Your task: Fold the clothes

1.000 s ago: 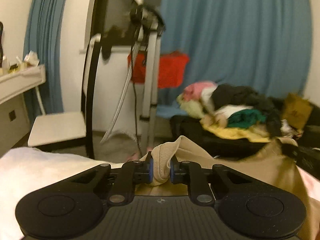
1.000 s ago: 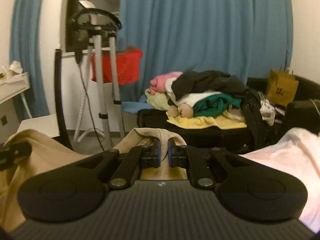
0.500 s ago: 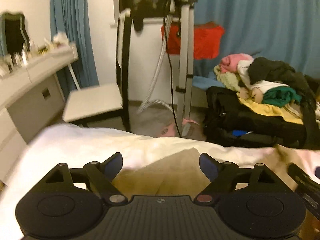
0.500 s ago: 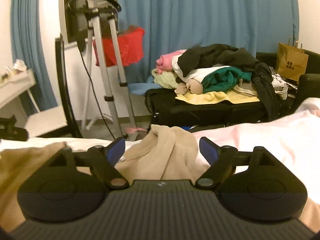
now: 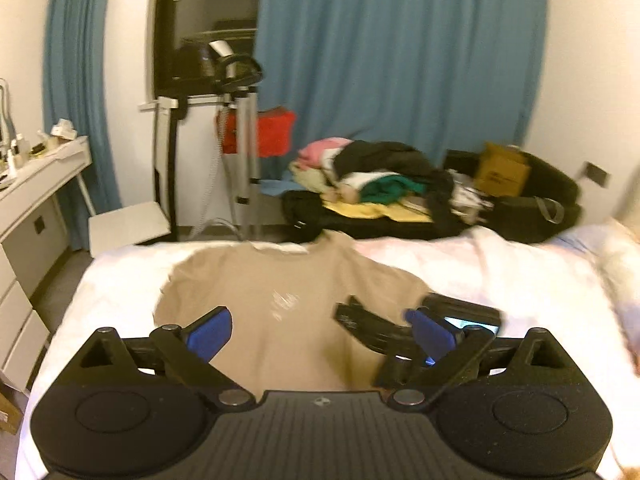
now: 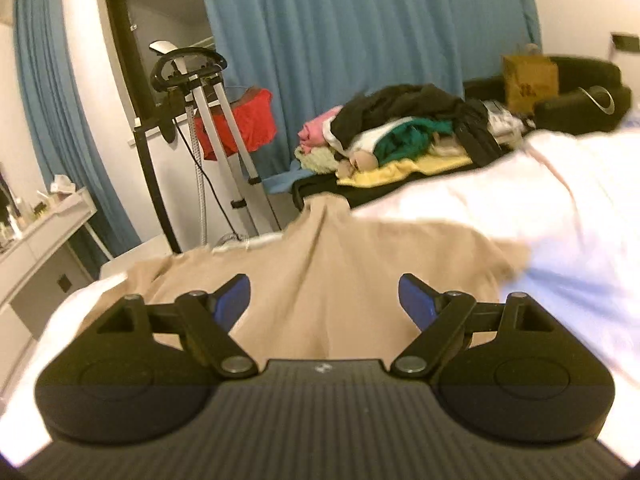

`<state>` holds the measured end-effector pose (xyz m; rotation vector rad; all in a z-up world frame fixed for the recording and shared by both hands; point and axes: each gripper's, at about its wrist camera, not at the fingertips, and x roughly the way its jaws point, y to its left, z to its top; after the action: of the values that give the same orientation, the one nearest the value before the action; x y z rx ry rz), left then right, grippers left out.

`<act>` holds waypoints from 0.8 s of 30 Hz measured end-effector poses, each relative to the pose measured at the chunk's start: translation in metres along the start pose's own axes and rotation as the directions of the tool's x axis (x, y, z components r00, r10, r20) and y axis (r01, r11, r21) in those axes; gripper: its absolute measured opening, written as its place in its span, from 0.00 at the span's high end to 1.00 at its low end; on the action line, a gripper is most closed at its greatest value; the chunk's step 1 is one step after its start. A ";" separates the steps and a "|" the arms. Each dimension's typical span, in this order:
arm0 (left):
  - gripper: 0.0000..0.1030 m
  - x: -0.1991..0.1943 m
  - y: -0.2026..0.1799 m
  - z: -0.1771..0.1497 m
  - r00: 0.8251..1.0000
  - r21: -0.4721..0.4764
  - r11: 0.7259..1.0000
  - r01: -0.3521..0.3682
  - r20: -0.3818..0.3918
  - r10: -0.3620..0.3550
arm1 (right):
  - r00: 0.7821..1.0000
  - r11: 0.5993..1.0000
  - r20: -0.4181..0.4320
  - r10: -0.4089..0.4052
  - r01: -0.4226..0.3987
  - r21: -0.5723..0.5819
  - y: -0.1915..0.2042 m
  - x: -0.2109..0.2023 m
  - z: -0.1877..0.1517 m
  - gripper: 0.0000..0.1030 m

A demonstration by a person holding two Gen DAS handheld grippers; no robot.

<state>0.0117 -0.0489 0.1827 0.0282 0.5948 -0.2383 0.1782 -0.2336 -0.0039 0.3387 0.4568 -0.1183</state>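
1. Across the centre of the left wrist view: tan T-shirt [image 5: 280,292] spread flat on the white bed cover [image 5: 500,276], collar at the upper middle of the frame, hem toward the bottom, long axis running bottom to top.
2. Sleeves out toward the left and right of the frame; pale print at mid-chest.
3. Collar lying at the far edge of the bed, close to the drop to the floor.
4. Left gripper [image 5: 320,334] spread wide, both blue pads apart, holding nothing, poised over the lower half of the shirt.
5. Right gripper [image 6: 324,300] likewise fully parted and holding nothing; also visible at the right centre of the left wrist view [image 5: 416,324], over the shirt's right side.
6. Bare white cover on both sides of the shirt, broader toward the right of the frame.
7. Beyond the far edge: pile of clothes [image 5: 372,176] on a black case, blue curtain [image 5: 400,52] behind, steamer stand [image 5: 240,128] at upper left, white desk [image 5: 36,176] at far left.
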 end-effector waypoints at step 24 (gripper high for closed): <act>0.00 -0.060 -0.016 -0.047 0.998 0.009 0.998 0.060 -0.011 -0.060 | 0.988 0.992 -0.124 0.089 -0.078 0.096 -0.036 -0.056 -0.066 0.20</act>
<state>-0.0658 -0.0476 0.1776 0.0203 0.6059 -0.2992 0.0943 -0.2425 -0.0445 0.4558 0.5642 -0.0358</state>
